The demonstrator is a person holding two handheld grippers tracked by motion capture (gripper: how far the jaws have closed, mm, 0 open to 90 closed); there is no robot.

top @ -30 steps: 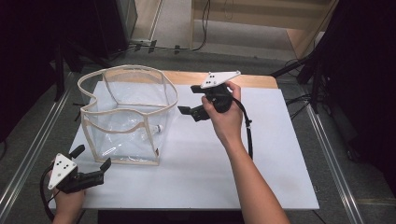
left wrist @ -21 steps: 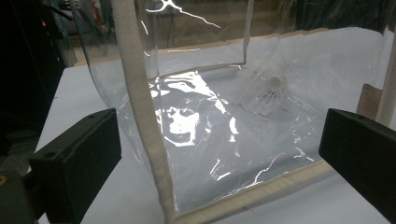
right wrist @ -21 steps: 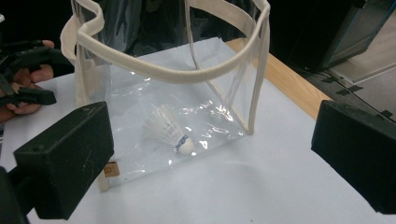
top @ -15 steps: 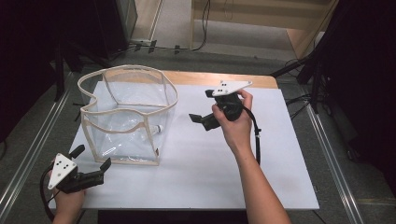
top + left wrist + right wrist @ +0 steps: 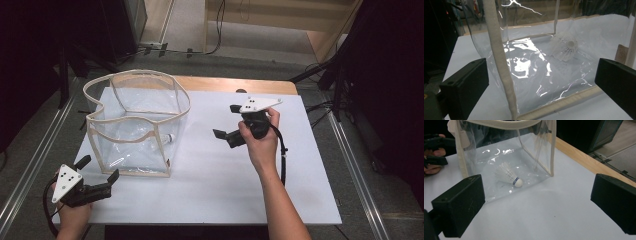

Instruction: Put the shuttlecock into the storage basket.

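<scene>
Shuttlecock [image 5: 510, 178] lies in clear bag [image 5: 137, 122], both claws empty.

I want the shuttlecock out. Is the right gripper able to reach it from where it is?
Probably not directly: the right gripper faces the clear bag's side wall, with the shuttlecock behind it. The open top looks free.

White tabletop [image 5: 210, 180] over a wooden edge [image 5: 235, 84], grey floor [image 5: 190, 30] beyond.

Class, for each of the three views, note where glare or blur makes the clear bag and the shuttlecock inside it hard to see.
High view: the shuttlecock is a tiny pale speck inside the clear bag. Left tool view: bright glare streaks across the bag's plastic, and the shuttlecock looks soft and washed out. Right tool view: small glints, shuttlecock sharpest.
</scene>
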